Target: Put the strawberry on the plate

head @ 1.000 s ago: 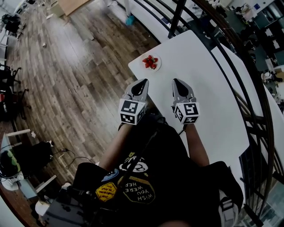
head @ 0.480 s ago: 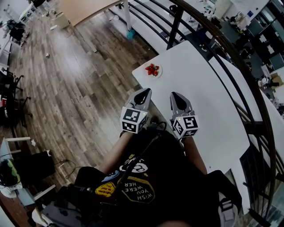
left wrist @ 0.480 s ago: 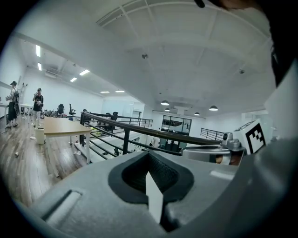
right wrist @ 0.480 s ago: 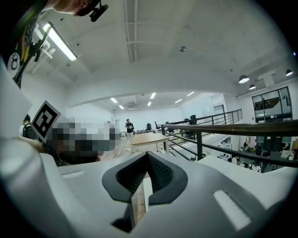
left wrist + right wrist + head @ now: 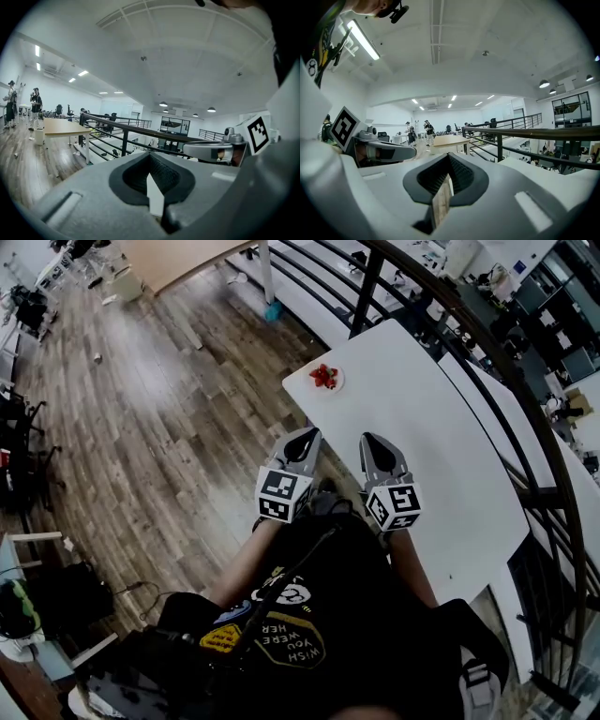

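Several red strawberries (image 5: 323,376) lie on a small white plate (image 5: 337,385) at the far left corner of the white table (image 5: 441,456). My left gripper (image 5: 302,436) and right gripper (image 5: 371,440) are held side by side close to the body, well short of the plate, tips pointing toward it. Both are shut and empty. In the left gripper view the left gripper (image 5: 153,194) looks out level over the room, jaws closed together, and the right gripper (image 5: 211,151) shows beside it. The right gripper view shows the right gripper (image 5: 440,197) closed too. Neither gripper view shows the plate.
A black railing (image 5: 450,306) runs along the table's far side. Wooden floor (image 5: 169,409) lies to the left. A wooden table (image 5: 61,127) and standing people (image 5: 35,105) are far off in the room.
The head view has shifted a little, so the table and plate sit slightly differently in frame. Both grippers stay side by side, shut, near the body.
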The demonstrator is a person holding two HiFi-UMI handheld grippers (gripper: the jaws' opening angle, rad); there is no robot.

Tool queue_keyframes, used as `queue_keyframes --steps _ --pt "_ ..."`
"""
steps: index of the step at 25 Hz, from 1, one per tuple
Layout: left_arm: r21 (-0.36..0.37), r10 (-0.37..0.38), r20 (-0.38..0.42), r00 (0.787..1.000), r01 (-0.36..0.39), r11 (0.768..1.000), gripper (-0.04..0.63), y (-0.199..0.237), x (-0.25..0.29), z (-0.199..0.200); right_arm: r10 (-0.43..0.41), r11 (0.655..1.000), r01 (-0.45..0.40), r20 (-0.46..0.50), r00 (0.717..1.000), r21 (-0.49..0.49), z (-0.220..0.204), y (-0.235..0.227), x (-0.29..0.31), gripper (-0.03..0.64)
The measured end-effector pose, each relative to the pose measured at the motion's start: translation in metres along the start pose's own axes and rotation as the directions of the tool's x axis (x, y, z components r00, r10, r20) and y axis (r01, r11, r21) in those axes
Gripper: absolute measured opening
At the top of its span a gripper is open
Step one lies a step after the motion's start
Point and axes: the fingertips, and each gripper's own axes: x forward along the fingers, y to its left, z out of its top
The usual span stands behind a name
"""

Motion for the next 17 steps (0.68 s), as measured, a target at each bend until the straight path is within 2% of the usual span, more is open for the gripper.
queue_keyframes --steps 10,17 --pt "-0.003 -0.008 0.013 1.000 0.008 1.000 0.000 -0.004 -0.031 -0.015 -0.048 0.999 0.048 0.015 0.999 -0.012 -0.008 0.014 -0.026 0.003" --pt "-0.003 -0.020 -0.016 1.000 0.020 1.000 0.000 0.019 0.028 -0.044 -0.041 0.999 0.041 -0.014 0.999 0.024 -0.050 -0.024 0.020 0.003"
